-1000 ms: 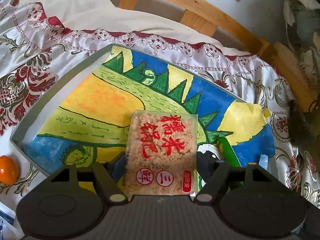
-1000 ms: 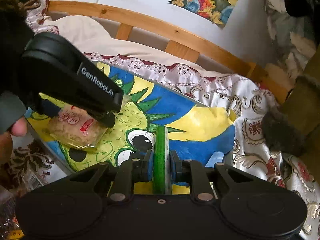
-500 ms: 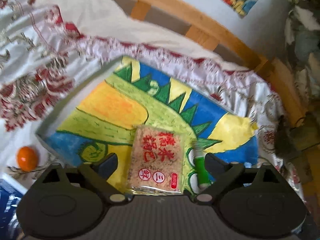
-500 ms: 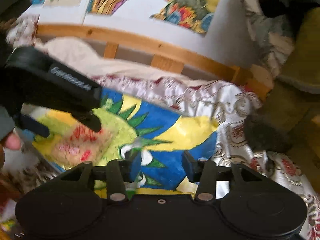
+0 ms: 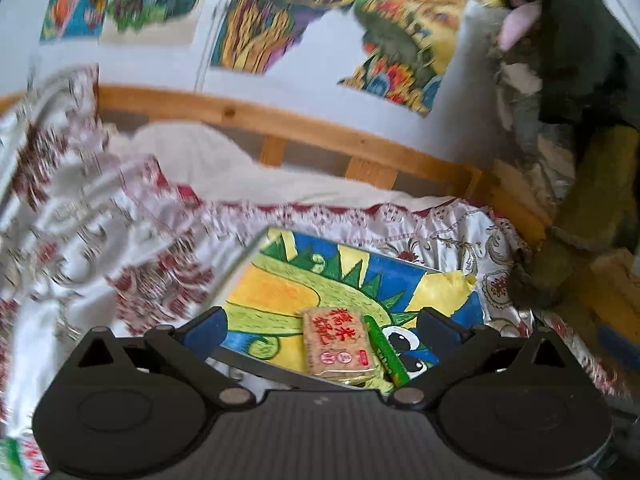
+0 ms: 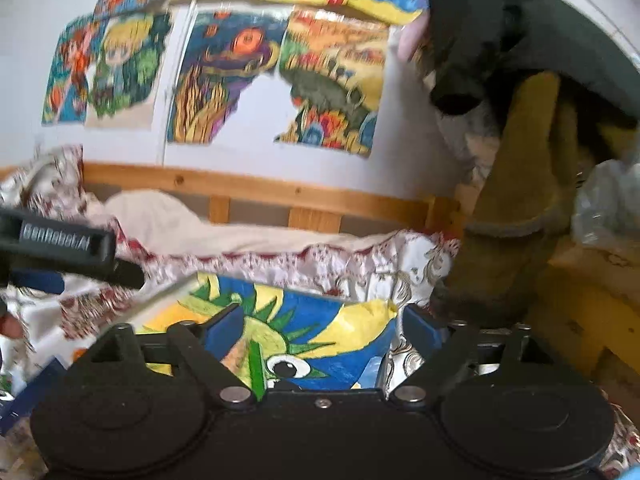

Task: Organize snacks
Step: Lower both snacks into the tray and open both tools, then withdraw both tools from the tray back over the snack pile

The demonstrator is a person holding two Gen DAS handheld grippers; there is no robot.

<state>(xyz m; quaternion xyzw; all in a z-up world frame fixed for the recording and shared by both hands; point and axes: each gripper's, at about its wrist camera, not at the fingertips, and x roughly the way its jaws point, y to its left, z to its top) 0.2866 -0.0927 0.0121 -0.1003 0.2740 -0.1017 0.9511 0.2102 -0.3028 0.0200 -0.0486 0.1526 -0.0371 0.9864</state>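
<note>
A clear pack of rice crackers with red Chinese letters [image 5: 338, 343] lies in a shallow box lined with a dinosaur drawing [image 5: 280, 292]. A green stick-shaped snack [image 5: 385, 354] lies right beside it on the right. My left gripper [image 5: 322, 326] is open and empty, raised above and behind them. My right gripper [image 6: 320, 326] is open and empty above the same box [image 6: 320, 316]; the green stick [image 6: 256, 366] shows near its left finger. The left gripper's body [image 6: 64, 246] shows at the left of the right wrist view.
The box rests on a patterned white and red bedspread [image 5: 100, 240]. A wooden bed rail [image 5: 304, 128] runs behind, under a wall with drawings [image 6: 224, 80]. Dark and olive clothes [image 6: 520, 160] hang at the right. A blue object [image 6: 24, 396] lies at lower left.
Both grippers have let go: the cracker pack and the green stick now lie in the box. Both grippers opened, pulled back and tilted up toward the wall.
</note>
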